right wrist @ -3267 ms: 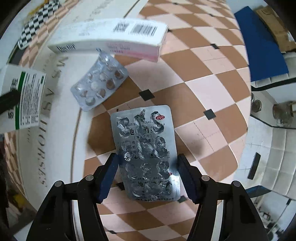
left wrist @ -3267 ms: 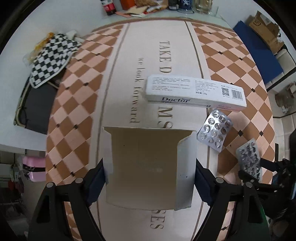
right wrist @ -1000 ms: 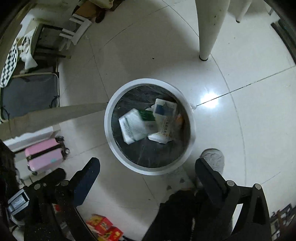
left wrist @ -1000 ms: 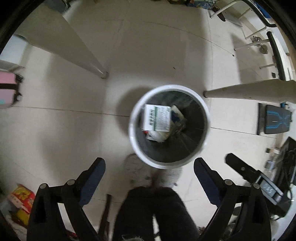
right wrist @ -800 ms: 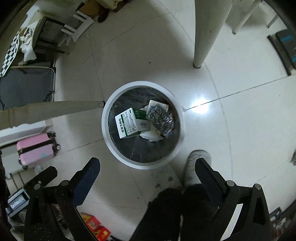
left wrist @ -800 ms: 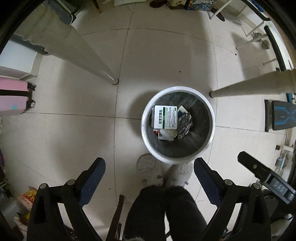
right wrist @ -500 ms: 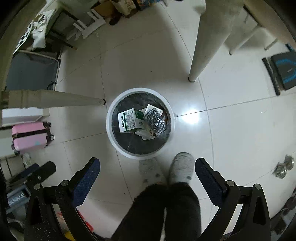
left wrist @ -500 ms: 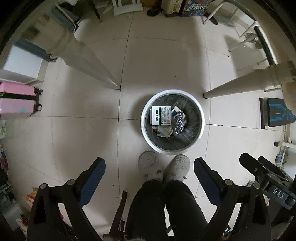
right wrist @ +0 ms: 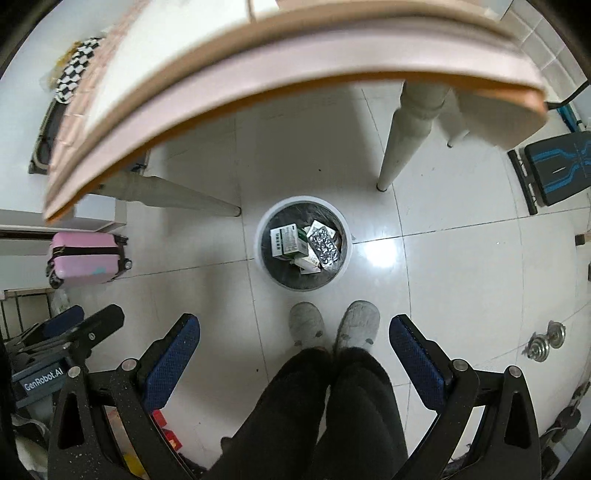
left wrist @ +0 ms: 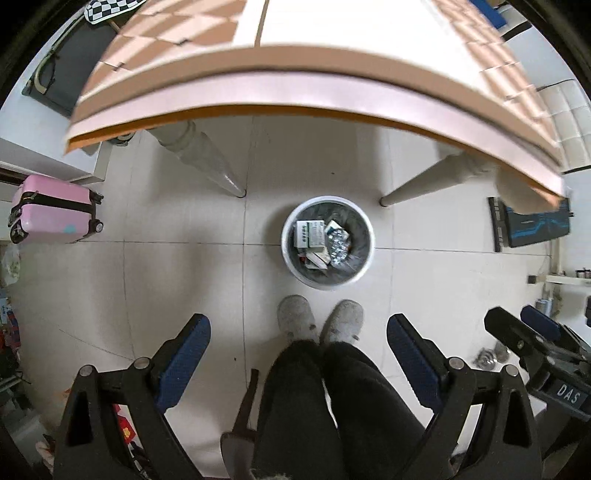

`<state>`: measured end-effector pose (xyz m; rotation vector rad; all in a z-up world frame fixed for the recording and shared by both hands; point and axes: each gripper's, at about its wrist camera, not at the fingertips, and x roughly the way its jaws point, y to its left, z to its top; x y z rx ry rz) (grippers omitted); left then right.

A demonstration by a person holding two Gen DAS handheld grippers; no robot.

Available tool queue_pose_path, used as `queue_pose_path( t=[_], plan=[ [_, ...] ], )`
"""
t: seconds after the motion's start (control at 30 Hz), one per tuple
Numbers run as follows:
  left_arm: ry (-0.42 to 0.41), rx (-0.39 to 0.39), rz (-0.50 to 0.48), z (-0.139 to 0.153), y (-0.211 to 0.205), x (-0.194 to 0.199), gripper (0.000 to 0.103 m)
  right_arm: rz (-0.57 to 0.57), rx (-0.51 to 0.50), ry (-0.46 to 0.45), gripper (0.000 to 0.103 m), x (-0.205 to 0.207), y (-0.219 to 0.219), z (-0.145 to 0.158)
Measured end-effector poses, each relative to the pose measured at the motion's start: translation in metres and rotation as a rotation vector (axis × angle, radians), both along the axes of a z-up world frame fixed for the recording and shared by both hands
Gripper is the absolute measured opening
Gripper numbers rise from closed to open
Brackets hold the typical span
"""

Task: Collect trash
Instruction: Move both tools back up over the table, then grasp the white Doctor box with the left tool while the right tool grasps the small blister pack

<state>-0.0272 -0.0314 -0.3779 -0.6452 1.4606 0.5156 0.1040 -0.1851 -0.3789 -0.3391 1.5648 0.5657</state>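
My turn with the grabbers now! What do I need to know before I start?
Left gripper: open, empty. Right gripper: open, empty. Both point down at the floor.
The white bin stands on the floor by the table legs, just ahead of the person's slippers. Inside lie a green-and-white medicine box, a foil pill sheet and other small packets.
Done: those are binned.
Left: the tabletop is blurred; check it for more trash.

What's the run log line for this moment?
left gripper: jaws open, empty | right gripper: jaws open, empty | medicine box and blister pack: in bin | bin: floor, by table leg
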Motion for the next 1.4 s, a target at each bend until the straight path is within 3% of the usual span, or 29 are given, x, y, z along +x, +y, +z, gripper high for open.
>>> queue_pose_path(
  t=[0.13,0.3,0.47,0.6,0.73,0.87,0.93,1.07,1.1,1.27,1.4],
  plan=[
    [-0.051,0.023,-0.02,0.047,0.001,-0.002,0.098,-0.013,0.034,-0.008,0.103,-0.005,0.002,0.056],
    [-0.134,0.143,-0.017,0.099,0.021,0.022,0.098,-0.029,0.115,-0.047,0.103,0.007,0.015,0.119],
    [-0.171,0.294,0.025,0.119,0.051,0.065,0.098,-0.054,0.174,-0.126,0.103,0.059,0.046,0.166],
    [-0.16,0.316,0.071,0.108,0.086,0.114,0.098,-0.08,0.192,-0.161,0.103,0.124,0.081,0.177],
    [-0.114,0.308,0.117,0.087,0.117,0.166,0.098,-0.094,0.192,-0.173,0.103,0.194,0.123,0.17],
    [-0.052,0.263,0.191,0.063,0.154,0.213,0.098,-0.079,0.197,-0.13,0.103,0.286,0.184,0.145],
    [-0.026,0.244,0.226,0.054,0.17,0.232,0.098,-0.055,0.2,-0.106,0.09,0.332,0.219,0.13],
    [0.027,0.201,0.308,0.028,0.204,0.268,0.098,-0.003,0.208,-0.092,0.075,0.411,0.287,0.097],
    [0.038,0.192,0.327,0.022,0.211,0.277,0.098,0.026,0.198,-0.099,0.066,0.432,0.308,0.086],
    [0.075,0.188,0.391,0.003,0.244,0.309,0.098,0.138,0.157,-0.129,0.064,0.492,0.376,0.045],
    [0.101,0.195,0.406,-0.003,0.26,0.323,0.098,0.189,0.14,-0.122,0.064,0.515,0.4,0.018]
  ],
)
